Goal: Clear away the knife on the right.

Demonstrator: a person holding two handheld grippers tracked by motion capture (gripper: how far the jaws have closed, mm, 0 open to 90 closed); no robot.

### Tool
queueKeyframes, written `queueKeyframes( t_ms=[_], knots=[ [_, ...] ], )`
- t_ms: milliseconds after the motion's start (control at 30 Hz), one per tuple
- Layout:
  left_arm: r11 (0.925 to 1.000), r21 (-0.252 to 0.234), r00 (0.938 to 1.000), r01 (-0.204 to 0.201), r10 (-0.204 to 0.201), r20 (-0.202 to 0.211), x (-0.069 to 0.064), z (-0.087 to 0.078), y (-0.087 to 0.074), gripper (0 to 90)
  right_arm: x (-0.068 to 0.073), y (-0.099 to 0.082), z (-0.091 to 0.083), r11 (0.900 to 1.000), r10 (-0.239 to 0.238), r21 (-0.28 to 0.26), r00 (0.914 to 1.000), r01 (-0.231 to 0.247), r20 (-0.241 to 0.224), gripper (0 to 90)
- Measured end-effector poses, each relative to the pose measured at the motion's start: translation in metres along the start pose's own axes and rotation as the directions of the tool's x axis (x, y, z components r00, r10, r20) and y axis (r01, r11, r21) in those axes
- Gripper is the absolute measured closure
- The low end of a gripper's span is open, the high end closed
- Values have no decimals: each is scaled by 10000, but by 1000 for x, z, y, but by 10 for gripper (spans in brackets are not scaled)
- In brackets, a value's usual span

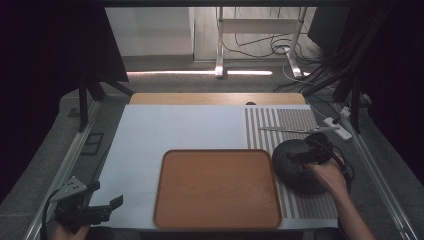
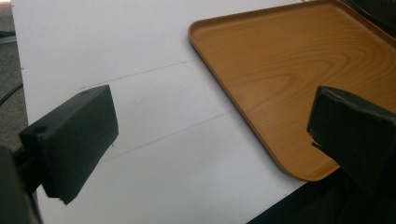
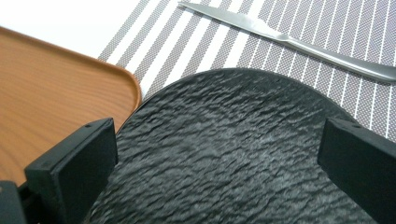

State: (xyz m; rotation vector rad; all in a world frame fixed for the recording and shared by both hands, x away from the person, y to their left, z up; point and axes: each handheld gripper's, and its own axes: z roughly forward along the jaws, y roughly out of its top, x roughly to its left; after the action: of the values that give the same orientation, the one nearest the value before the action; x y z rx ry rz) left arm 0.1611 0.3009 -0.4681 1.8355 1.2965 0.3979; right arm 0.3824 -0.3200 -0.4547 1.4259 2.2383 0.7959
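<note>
Black plate (image 1: pixel 299 165), round with a rippled, slate-like surface, lying on the striped placemat (image 1: pixel 295 125) just to the right of the wooden tray (image 1: pixel 217 187), its rim close to the tray's right edge. In the right gripper view the plate (image 3: pixel 233 149) lies below and between the two fingers (image 3: pixel 74 170), which stand wide apart on either side of it; whether they touch it cannot be told. The white table (image 1: pixel 165 130) carries everything. The tray, rectangular with rounded corners, sits at the near middle. The placemat lies right of the tray and runs toward the far edge. The right gripper (image 1: pixel 314 152), held in a hand (image 1: pixel 330 175), hovers over the plate right of the tray. The left gripper (image 1: pixel 107 205) is near the table's near left corner, left of the tray, its fingers (image 2: pixel 70 140) spread wide over bare table, gripping nothing. A metal knife (image 1: pixel 297 130) rests on the placemat beyond the plate, farther from the tray's near edge.
</note>
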Motion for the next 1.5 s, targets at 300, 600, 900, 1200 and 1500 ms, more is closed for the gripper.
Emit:
queueKeyframes(
  t_ms=[300, 600, 900, 1200, 1500],
  knots=[
    [10000, 12, 10000, 13, -13, 24, 0, 0, 0, 19, -14, 14, 15, 9994, 321, 125, 9992, -325, 239, 0],
    [10000, 40, 10000, 29, -29, 48, 1, 0, 0, 19, -26, 24, 29, 9983, 484, 297, 9978, -498, 454, 0],
    [10000, 28, 9999, 94, -94, 94, 2, 0, 0, 19, -34, 33, 44, 9971, 546, 495, 9959, -583, 722, 0],
    [9999, 32, 9998, 113, -113, 138, 2, 0, 0, 18, -46, 39, 57, 9957, 567, 670, 9931, -638, 1031, 0],
    [9999, 33, 9998, 129, -129, 159, 3, 0, 0, 19, -56, 45, 64, 9938, 841, 640, 9911, -909, 1030, 0]
  ],
)
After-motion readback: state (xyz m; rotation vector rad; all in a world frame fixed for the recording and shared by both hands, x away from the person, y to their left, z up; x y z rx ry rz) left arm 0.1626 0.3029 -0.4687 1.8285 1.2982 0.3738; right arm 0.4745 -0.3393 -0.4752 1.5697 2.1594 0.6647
